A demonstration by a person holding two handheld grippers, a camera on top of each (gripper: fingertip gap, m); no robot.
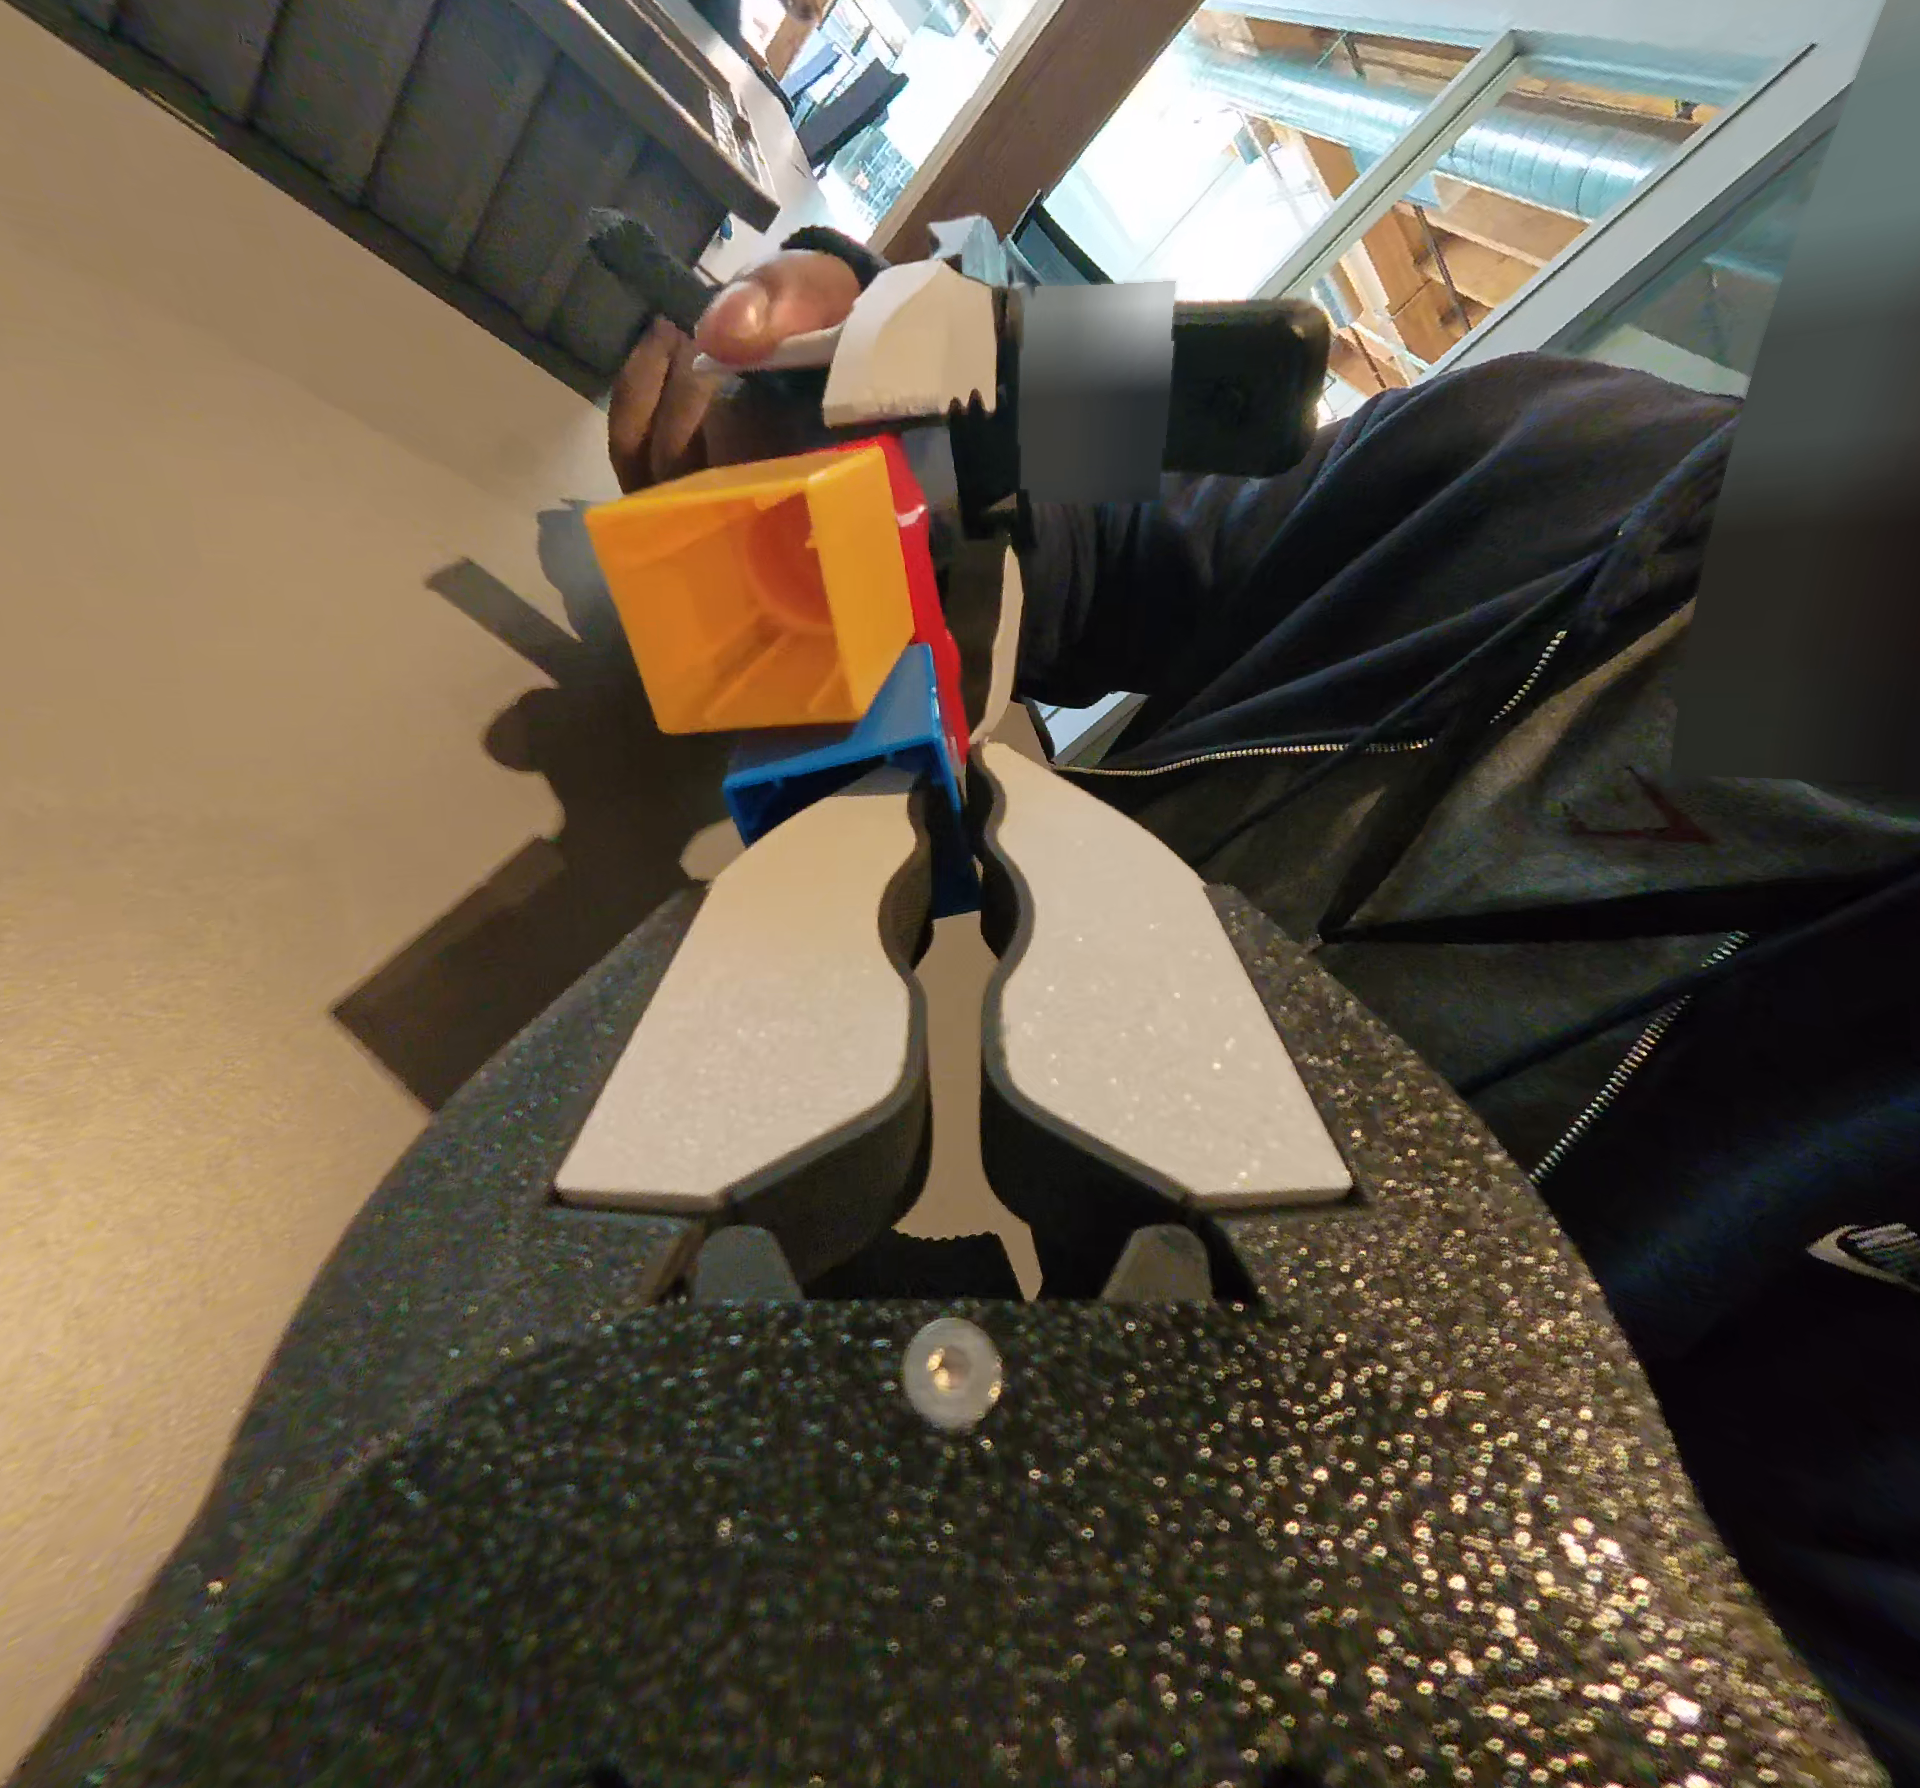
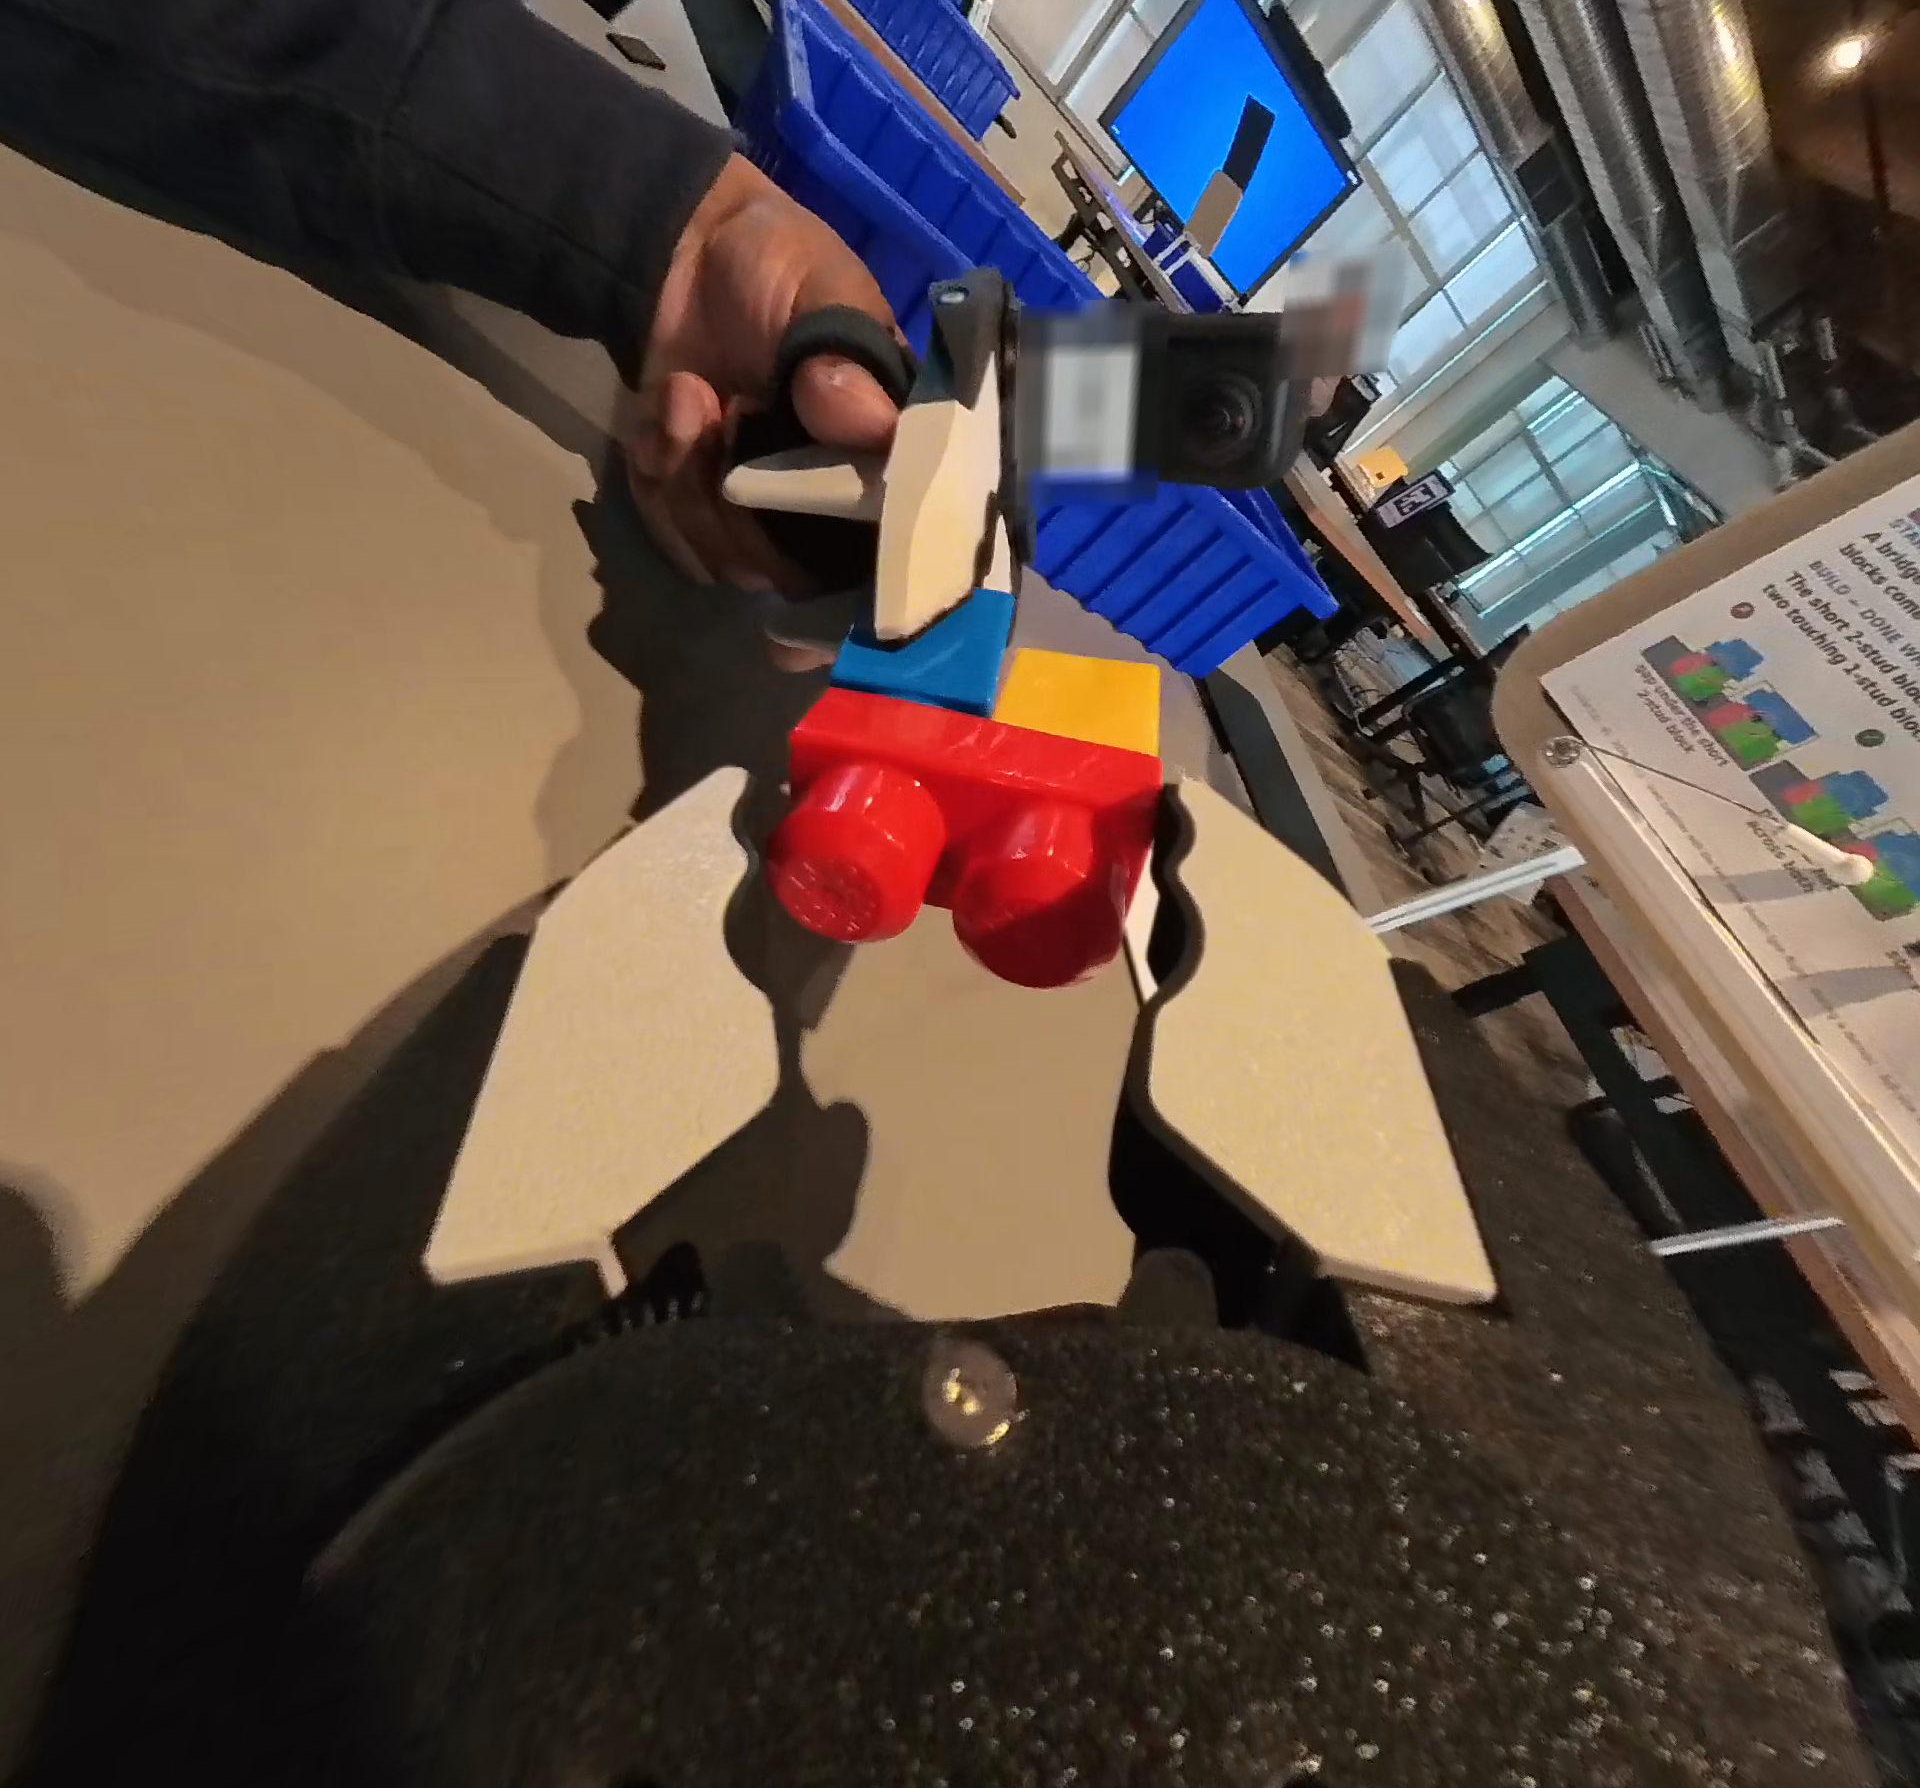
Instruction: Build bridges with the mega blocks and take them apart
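A small bridge of three blocks is held in the air over the beige table [image 2: 260,647]. A red two-stud block [image 2: 966,772] spans a blue block [image 2: 925,663] and a yellow block [image 2: 1081,704]. My left gripper [image 1: 961,782] is shut on a wall of the blue block [image 1: 831,751], with the yellow block [image 1: 748,585] and red block [image 1: 925,575] beyond. My right gripper [image 2: 951,793] is open, its jaws straddling the red block's two ends; the right finger touches it, the left stands just off it. The left gripper also shows in the right wrist view [image 2: 904,616].
Blue plastic bins [image 2: 1143,554] stand beyond the table's far edge. A board with an instruction sheet [image 2: 1714,751] lies at the right. A blue monitor [image 2: 1226,138] is farther back. The person's dark sleeve [image 1: 1455,595] and a dark panelled bench [image 1: 312,76] show in the left wrist view. Less than 4 cm separates the two grippers' tips. My right gripper's tips are some 30 cm from the dark panelled bench [image 1: 312,76].
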